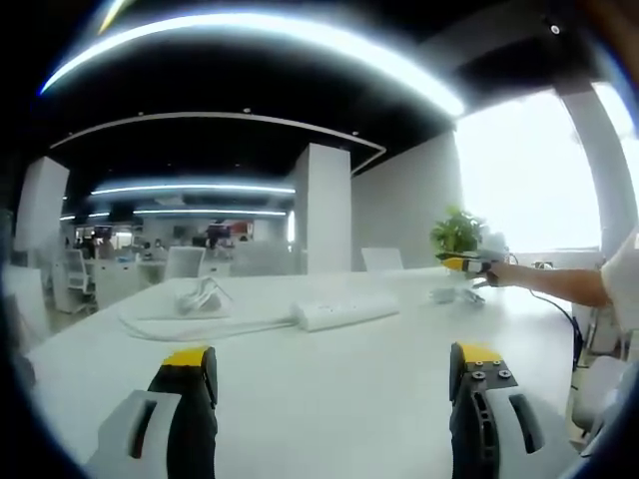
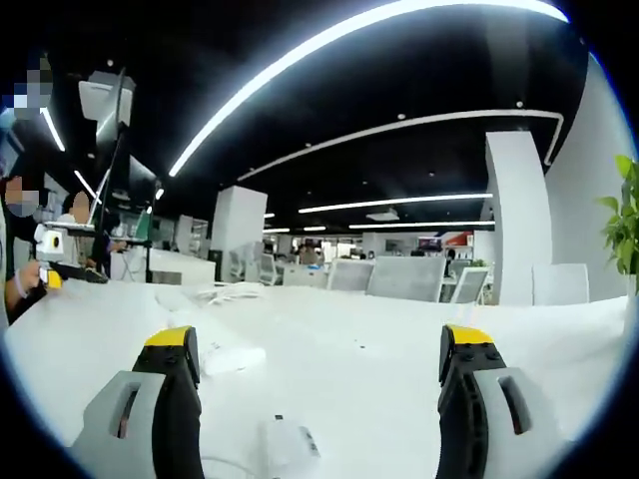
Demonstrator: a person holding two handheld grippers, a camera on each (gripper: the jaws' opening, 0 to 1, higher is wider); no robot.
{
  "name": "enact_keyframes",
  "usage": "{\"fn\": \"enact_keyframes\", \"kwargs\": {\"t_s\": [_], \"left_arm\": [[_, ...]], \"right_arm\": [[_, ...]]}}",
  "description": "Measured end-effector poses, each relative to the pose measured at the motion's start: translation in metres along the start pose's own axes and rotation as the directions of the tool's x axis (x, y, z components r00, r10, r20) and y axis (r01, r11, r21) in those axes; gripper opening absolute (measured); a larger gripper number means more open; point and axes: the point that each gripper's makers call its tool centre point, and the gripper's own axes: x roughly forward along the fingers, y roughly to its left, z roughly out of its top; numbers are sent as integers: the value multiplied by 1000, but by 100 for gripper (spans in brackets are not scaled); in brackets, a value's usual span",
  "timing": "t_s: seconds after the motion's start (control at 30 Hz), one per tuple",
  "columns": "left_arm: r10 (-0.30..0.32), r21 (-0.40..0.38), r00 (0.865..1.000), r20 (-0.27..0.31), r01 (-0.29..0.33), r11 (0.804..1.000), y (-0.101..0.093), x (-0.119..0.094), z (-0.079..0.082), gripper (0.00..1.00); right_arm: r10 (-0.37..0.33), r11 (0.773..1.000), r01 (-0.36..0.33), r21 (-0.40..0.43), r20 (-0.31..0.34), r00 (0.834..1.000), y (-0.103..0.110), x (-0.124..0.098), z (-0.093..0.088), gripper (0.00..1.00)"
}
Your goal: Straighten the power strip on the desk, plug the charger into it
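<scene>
A white power strip point(image 1: 344, 309) lies at a slant on the white desk point(image 1: 329, 399), and its cable point(image 1: 190, 327) runs off to the left. Behind the strip lies a loose white cable bundle point(image 1: 200, 297). My left gripper point(image 1: 334, 361) is open and hangs over the desk, short of the strip. The right gripper point(image 1: 467, 264) shows far right, held by a person's hand over a small white item point(image 1: 444, 294). In the right gripper view my right gripper point(image 2: 319, 344) is open above a white charger-like block point(image 2: 285, 444). A flat white object point(image 2: 230, 357) lies by its left jaw.
A green plant point(image 1: 457, 232) stands at the desk's far right edge by a bright window. Office chairs point(image 2: 404, 277) line the far side. The left gripper point(image 2: 52, 267) and a person's hand show at the left beside a stand with a light. White pillars stand behind.
</scene>
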Motion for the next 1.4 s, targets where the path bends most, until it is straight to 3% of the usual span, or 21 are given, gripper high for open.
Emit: {"fn": "enact_keyframes", "kwargs": {"t_s": [0.4,0.63,1.4], "left_arm": [[0,0,1000,1,0,1000,1,-1,0,99],[0,-2,1000,4,0,1000,1,-2,0,99],[-9,-15,1000,4,9,1000,-3,-2,-2,99]], "right_arm": [[-5,999,6,38,-25,1000,-4,0,-17,100],[26,998,-22,56,-67,997,1,-4,-27,100],[33,999,-24,48,-197,980,1,-11,-50,95]]}}
